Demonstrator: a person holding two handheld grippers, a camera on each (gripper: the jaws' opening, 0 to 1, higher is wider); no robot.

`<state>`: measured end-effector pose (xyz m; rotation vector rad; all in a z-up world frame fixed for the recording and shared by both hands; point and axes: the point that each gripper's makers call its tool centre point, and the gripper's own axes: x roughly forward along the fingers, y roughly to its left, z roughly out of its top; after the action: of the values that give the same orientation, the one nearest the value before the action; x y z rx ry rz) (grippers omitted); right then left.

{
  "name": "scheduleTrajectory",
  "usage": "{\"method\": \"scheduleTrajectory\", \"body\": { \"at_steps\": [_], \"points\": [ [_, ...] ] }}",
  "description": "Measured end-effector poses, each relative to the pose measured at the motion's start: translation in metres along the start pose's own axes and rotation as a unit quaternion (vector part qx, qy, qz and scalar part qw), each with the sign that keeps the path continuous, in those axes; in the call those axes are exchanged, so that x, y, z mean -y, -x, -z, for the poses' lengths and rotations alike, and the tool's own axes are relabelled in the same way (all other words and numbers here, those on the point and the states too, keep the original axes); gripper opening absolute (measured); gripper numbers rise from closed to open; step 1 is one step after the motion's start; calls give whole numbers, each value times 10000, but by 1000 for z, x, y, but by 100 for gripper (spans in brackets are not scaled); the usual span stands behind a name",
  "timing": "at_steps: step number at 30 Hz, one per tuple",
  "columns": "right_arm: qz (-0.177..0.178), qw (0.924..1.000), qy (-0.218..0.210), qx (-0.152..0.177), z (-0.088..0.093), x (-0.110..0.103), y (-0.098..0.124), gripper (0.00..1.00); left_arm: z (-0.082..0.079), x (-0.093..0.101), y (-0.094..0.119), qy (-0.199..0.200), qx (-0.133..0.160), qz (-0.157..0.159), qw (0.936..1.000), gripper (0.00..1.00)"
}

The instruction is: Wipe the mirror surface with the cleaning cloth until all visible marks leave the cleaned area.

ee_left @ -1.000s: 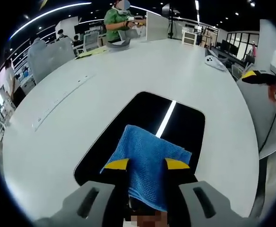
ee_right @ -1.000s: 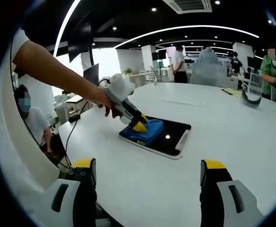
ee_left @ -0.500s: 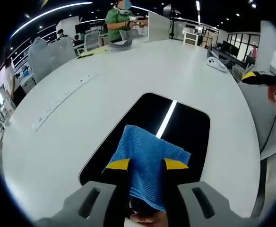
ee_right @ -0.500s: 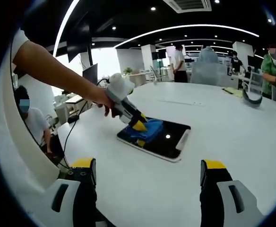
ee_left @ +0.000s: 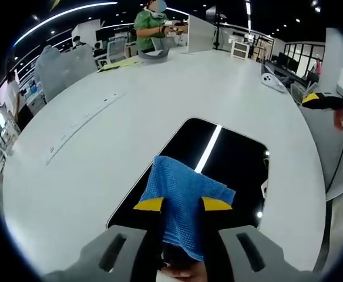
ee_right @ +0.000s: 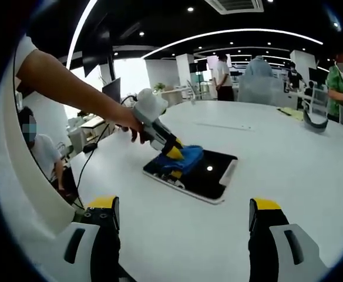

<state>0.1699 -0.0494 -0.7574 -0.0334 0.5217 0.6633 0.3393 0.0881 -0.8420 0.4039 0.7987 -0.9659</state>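
Observation:
A dark rectangular mirror [ee_left: 230, 158] lies flat on the white table and reflects a ceiling light strip. My left gripper [ee_left: 183, 204] is shut on a blue cleaning cloth [ee_left: 183, 194], which is pressed onto the mirror's near end. In the right gripper view the mirror [ee_right: 209, 179] lies mid-table, with the blue cloth [ee_right: 183, 160] on its left part and the left gripper [ee_right: 172, 154] held by a person's hand. My right gripper [ee_right: 183, 220] hangs open above the table's near side, well short of the mirror, with nothing between its fingers.
The round white table [ee_left: 160, 100] spreads around the mirror. A headset [ee_left: 151, 54] and a white device [ee_left: 272, 81] lie near its far edge. People stand at the far side [ee_left: 151, 26] and sit at the left [ee_right: 39, 153]. A cable [ee_right: 92, 155] runs off the table.
The left gripper has dragged the cloth back toward the mirror's near end, so more bare mirror shows beyond the cloth. The right gripper has stayed still and open.

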Motion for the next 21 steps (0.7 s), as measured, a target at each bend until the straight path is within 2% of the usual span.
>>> {"method": "scheduleTrajectory", "body": {
  "at_steps": [21],
  "points": [
    [84, 9999, -86, -1, -4, 16, -6, 91, -8, -21, -7, -35, -38, 3, 10000, 21]
  ]
}}
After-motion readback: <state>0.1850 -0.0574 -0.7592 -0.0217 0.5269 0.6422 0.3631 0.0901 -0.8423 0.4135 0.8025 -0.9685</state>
